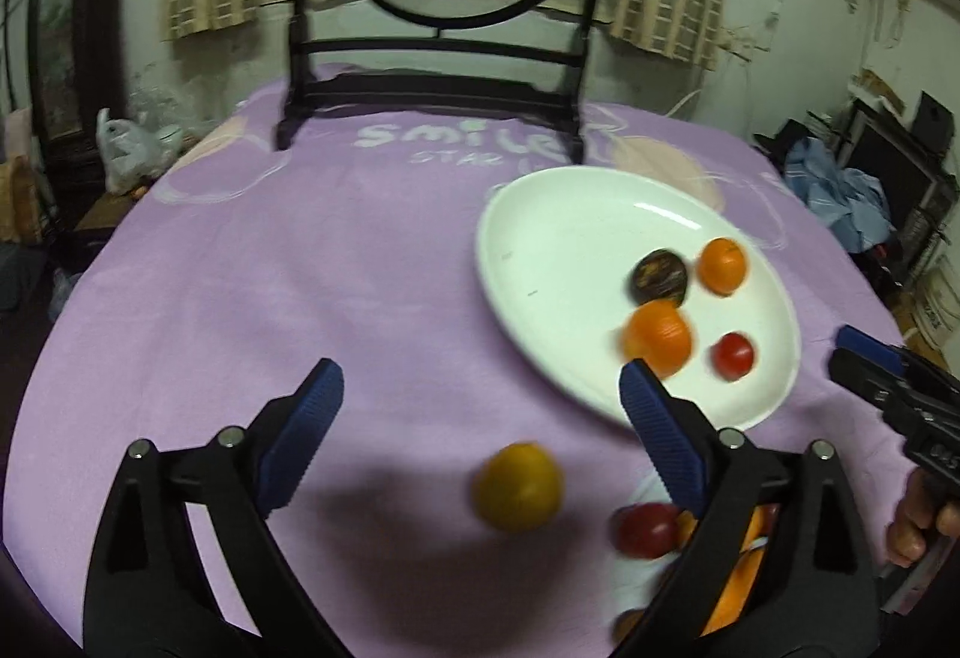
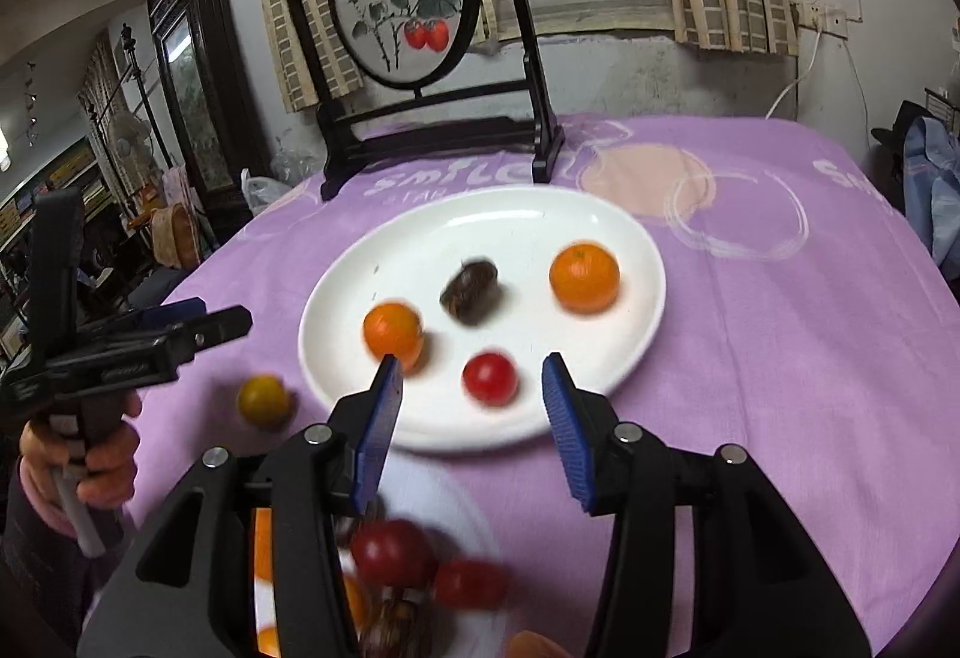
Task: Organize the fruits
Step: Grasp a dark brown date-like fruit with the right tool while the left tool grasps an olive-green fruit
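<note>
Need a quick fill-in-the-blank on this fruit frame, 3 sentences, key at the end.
1. The big white plate holds ___ pieces of fruit.
2. The yellow fruit lies on the ___ tablecloth, off the plate.
3. The left gripper holds ___ between its wide-open jaws.

Missing words: four; purple; nothing

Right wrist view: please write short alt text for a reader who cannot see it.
A round white plate on a purple tablecloth holds two oranges, a red tomato and a dark brown fruit. The open right gripper frames the tomato; a yellow fruit lies off the plate.
</note>
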`<state>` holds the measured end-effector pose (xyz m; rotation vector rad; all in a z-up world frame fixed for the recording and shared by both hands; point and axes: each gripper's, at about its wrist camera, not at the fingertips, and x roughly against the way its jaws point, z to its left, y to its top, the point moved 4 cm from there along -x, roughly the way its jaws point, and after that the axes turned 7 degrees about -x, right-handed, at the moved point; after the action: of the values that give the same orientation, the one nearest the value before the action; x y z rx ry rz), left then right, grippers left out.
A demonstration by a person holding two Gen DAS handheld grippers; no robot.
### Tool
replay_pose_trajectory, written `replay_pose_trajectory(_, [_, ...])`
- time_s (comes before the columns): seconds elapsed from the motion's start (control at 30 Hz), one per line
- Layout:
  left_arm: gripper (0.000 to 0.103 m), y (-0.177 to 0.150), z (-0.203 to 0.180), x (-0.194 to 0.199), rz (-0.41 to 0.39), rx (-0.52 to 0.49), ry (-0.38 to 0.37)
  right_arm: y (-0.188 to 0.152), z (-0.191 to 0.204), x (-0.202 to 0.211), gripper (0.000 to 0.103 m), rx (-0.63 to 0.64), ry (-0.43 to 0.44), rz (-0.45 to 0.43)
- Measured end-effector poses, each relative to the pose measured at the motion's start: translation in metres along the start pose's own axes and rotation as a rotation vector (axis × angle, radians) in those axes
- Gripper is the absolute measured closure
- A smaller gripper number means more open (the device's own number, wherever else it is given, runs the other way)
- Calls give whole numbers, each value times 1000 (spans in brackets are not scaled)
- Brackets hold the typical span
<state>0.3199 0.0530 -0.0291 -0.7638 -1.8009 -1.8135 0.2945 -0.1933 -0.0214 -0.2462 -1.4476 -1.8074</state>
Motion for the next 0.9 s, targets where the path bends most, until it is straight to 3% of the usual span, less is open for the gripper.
replay_pose_trajectory(0.2, [5, -23, 18, 0, 59, 6, 82, -32, -5, 17, 48, -119, 61, 91])
replay_pose_trajectory(0.53, [5, -34, 17, 0, 76, -22, 120, -64, 4, 22, 48, -69, 54, 186])
replay_pose_trajectory(0.9, [5, -34, 22, 0, 82, 2, 111, -80, 11, 17, 55, -51, 78, 263])
